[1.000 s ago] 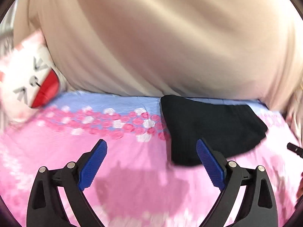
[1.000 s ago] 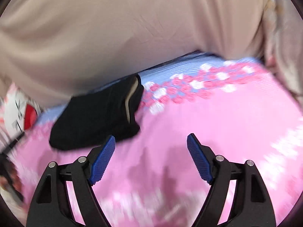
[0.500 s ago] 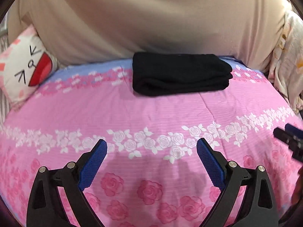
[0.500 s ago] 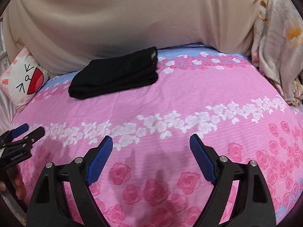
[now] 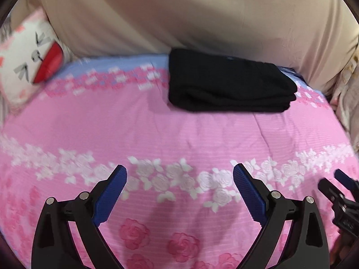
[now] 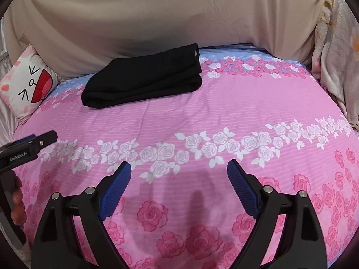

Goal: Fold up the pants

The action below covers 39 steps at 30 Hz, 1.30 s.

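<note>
The black pants (image 5: 228,83) lie folded into a compact stack at the far side of the pink floral bed, against the beige headboard; they also show in the right wrist view (image 6: 145,78). My left gripper (image 5: 179,174) is open and empty, held over the near part of the bed, well short of the pants. My right gripper (image 6: 179,170) is open and empty too, likewise back from the pants. The right gripper's tip shows at the left wrist view's right edge (image 5: 341,192), and the left gripper shows at the right wrist view's left edge (image 6: 29,145).
The pink rose-print bedsheet (image 6: 202,116) covers the bed. A beige padded headboard (image 6: 168,18) stands behind it. A white cat-face pillow (image 6: 31,83) sits at the far left. A pale floral blanket (image 6: 336,56) hangs at the right.
Both grippers have pulled back from the folded pants toward the near side of the bed. The pants stay folded in place. Both jaws stay open.
</note>
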Each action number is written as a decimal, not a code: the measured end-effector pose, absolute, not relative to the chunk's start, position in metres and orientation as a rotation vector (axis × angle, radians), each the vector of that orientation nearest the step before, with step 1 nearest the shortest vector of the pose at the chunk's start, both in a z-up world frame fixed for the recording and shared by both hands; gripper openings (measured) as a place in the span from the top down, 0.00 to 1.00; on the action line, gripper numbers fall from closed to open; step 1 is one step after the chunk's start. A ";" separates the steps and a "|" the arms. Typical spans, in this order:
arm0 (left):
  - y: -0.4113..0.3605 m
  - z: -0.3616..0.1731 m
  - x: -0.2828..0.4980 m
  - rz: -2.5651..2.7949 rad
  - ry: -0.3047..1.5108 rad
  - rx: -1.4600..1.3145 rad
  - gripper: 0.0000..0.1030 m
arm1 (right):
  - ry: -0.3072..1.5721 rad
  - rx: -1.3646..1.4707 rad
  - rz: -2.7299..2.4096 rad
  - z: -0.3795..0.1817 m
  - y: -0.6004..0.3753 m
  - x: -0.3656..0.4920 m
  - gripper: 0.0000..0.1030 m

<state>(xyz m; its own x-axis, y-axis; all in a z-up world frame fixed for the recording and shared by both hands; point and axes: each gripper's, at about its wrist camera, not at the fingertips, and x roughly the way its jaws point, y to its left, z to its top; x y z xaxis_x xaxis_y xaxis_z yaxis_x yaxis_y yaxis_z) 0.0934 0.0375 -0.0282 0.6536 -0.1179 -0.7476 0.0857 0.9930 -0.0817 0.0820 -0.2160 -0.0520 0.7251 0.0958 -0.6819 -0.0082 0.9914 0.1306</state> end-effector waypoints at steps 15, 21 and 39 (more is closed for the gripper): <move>0.009 -0.032 0.117 -0.048 0.847 0.084 0.09 | 0.799 0.143 0.079 -0.064 -0.199 0.102 0.17; 0.007 -0.017 0.109 -0.063 0.817 0.103 0.09 | 0.756 0.140 0.036 -0.049 -0.197 0.100 0.17; -0.002 0.032 0.087 -0.106 0.719 0.114 0.09 | 0.615 0.104 0.003 0.000 -0.185 0.093 0.11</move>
